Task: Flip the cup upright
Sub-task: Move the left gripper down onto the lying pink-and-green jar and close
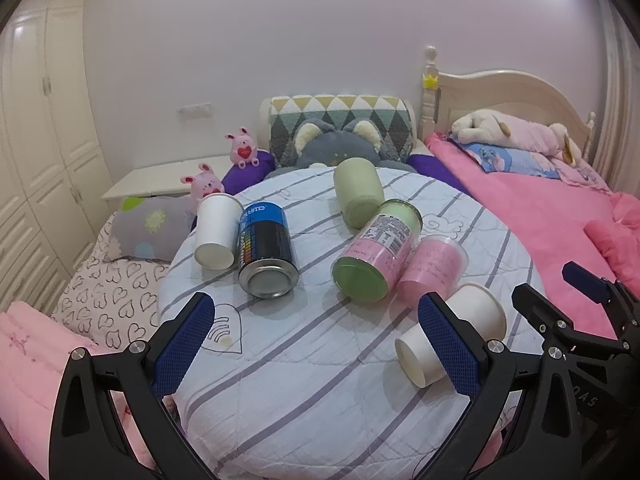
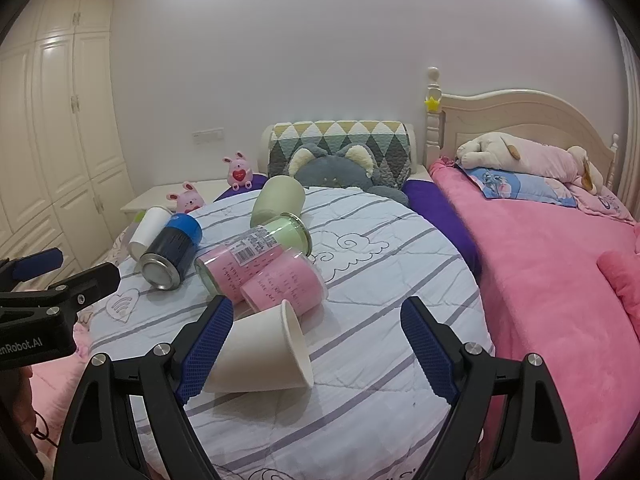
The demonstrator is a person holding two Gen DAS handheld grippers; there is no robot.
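A white paper cup (image 2: pixel 260 352) lies on its side on the round striped cushion (image 2: pixel 380 280), mouth to the right. My right gripper (image 2: pixel 320 354) is open, and the cup lies between its fingers against the left pad. In the left wrist view the same cup (image 1: pixel 472 320) lies behind the right finger of my open, empty left gripper (image 1: pixel 320 346). A second white paper cup (image 1: pixel 216 232) lies on its side at the cushion's far left; it also shows in the right wrist view (image 2: pixel 148 228).
Lying on the cushion: a blue and black spray can (image 1: pixel 266 252), a pink and green labelled can (image 1: pixel 376 256), a pink cup (image 1: pixel 434 270) and a pale green cup (image 1: pixel 358 192). Plush toys and pillows behind. Pink bed (image 2: pixel 560 280) at right.
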